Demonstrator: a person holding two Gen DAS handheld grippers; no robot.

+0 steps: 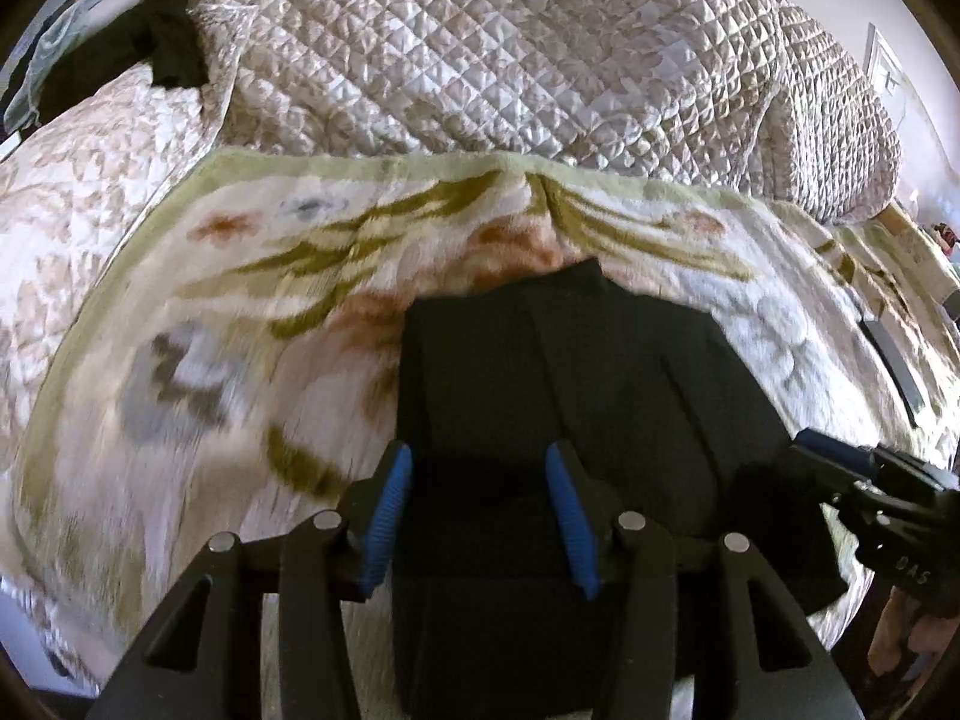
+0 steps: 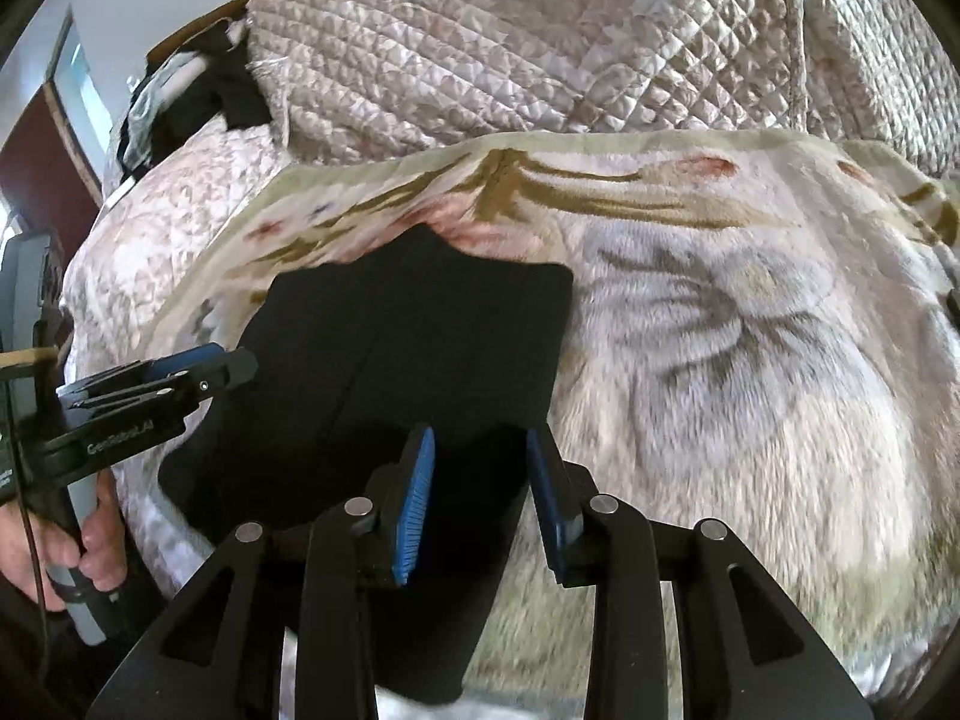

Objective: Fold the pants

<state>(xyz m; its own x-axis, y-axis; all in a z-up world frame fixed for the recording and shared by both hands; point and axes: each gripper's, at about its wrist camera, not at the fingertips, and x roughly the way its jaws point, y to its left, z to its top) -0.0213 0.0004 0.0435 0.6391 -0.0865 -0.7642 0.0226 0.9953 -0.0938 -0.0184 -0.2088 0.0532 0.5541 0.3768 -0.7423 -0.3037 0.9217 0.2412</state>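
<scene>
The black pants (image 1: pixel 576 396) lie partly folded on the floral blanket (image 1: pixel 198 300) over the bed. Left gripper (image 1: pixel 480 510) and right gripper (image 2: pixel 480 504) hover with jaws open, empty; each should pinch a near-edge corner evenly

A home bedroom: ahead of the left gripper (image 1: pixel 480 516) lies a bed (image 1: pixel 78 192) spread with a plush floral blanket (image 1: pixel 252 276), a quilted satin bedspread (image 1: pixel 480 48) heaped beyond it, clothes (image 1: pixel 90 54) draped far left, and a panelled door (image 1: pixel 885 69) off right.
</scene>
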